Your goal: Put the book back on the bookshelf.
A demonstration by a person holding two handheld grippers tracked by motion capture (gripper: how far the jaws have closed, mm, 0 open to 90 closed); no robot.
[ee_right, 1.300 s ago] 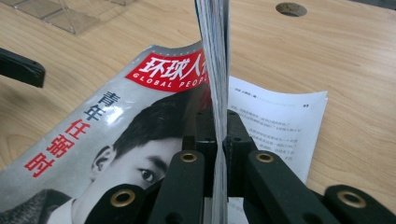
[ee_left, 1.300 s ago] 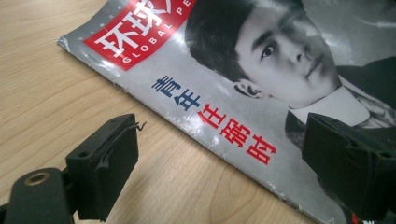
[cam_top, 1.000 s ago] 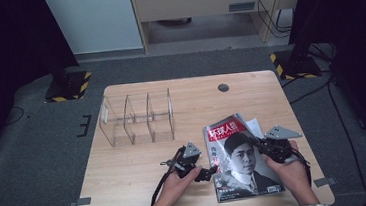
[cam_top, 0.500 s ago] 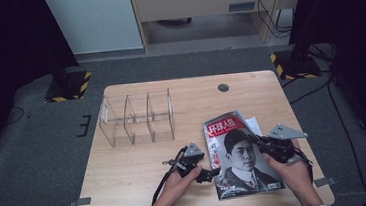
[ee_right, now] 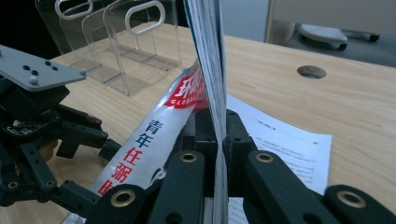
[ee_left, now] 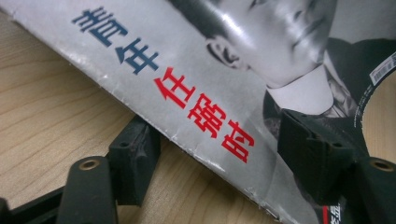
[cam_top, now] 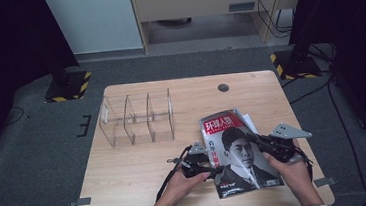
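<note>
Magazine [cam_top: 240, 153] on table [cam_top: 137, 177], long axis near-to-far, title far, right gripper [cam_top: 260, 140] jaws clamping its edge, left gripper [cam_top: 210, 171] jaws spread

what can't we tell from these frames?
- Left gripper view: the magazine runs between the fingers; contact unclear.
- Right gripper view: its fingers hide the pinched magazine edge.
- High view: the sheet under the magazine is mostly covered, and its text is too small.

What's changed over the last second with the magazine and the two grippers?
The magazine has slid slightly toward the person, its right edge clamped in the right gripper. The left gripper stays open at its left edge, one jaw underneath. The clear organizer and loose sheet haven't moved.
</note>
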